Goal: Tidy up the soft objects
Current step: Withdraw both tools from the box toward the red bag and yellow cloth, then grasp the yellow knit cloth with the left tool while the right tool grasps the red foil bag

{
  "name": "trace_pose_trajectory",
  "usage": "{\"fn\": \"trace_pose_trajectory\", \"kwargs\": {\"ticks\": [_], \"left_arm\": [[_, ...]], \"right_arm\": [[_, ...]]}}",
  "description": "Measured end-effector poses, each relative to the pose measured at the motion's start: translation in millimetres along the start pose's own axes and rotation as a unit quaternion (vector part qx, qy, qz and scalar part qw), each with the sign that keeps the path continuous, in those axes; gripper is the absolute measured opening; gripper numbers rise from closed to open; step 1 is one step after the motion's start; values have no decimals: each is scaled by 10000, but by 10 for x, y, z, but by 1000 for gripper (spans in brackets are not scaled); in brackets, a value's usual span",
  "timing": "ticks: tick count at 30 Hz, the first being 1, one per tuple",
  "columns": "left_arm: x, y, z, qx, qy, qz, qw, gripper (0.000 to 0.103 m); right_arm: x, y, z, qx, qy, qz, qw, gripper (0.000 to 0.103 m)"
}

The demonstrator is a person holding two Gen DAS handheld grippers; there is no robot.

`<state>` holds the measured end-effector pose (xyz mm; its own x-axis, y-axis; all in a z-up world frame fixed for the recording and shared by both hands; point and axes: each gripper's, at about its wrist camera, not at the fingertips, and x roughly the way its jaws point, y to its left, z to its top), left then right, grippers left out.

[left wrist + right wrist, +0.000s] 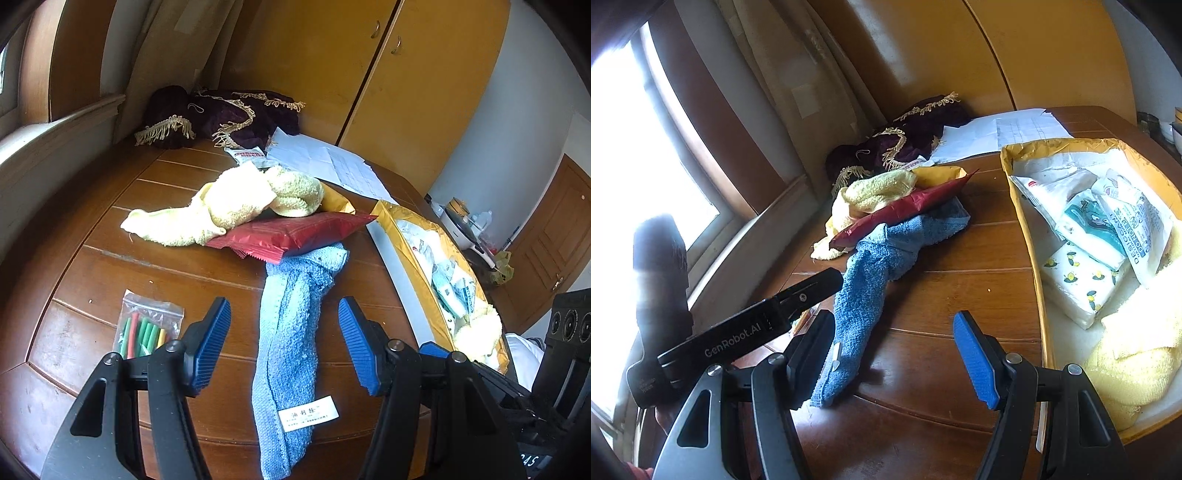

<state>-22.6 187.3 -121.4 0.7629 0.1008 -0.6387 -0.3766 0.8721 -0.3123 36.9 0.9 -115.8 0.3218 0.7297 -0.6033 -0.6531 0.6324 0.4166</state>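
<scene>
A blue knitted towel (288,325) lies lengthwise on the wooden table (166,258), its far end under a red foil packet (295,230). My left gripper (284,343) is open and straddles the towel, with a gap on each side of it. A crumpled yellow towel (236,206) rests behind the packet. In the right wrist view my right gripper (894,358) stands open over bare table, and the blue towel (864,280) has its near end beside the left finger. A second yellow towel (1137,362) lies in the cardboard box (1030,240).
The box at the right also holds tissue packs (1086,280) and plastic packets. A dark fringed cloth (221,114) and white papers (325,162) lie at the back. A zip bag of coloured sticks (147,328) sits near left. A window and a wardrobe border the table.
</scene>
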Motion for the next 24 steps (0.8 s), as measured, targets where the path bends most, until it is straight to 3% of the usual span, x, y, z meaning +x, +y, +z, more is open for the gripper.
{"fn": "trace_pose_trajectory", "kwargs": {"ticks": [6,10,14,19,24], "left_arm": [[-129,119,193,-56,-300,-103,9995,59],[-121,233,500,-23,-484,-80,9988,59],[-75,321,863,-26,-563,-20,9984,59],[333,312,1139,266,-61,-77,9996,59],[696,275,1072,544,439,-186,9974,59]], "right_arm": [[43,105,58,-184,67,169,9997,62],[168,246,220,-315,119,149,9993,62],[369,285,494,8,223,282,9994,63],[659,233,882,464,249,-7,9986,63],[932,-3,1078,1064,413,-241,9932,63]]}}
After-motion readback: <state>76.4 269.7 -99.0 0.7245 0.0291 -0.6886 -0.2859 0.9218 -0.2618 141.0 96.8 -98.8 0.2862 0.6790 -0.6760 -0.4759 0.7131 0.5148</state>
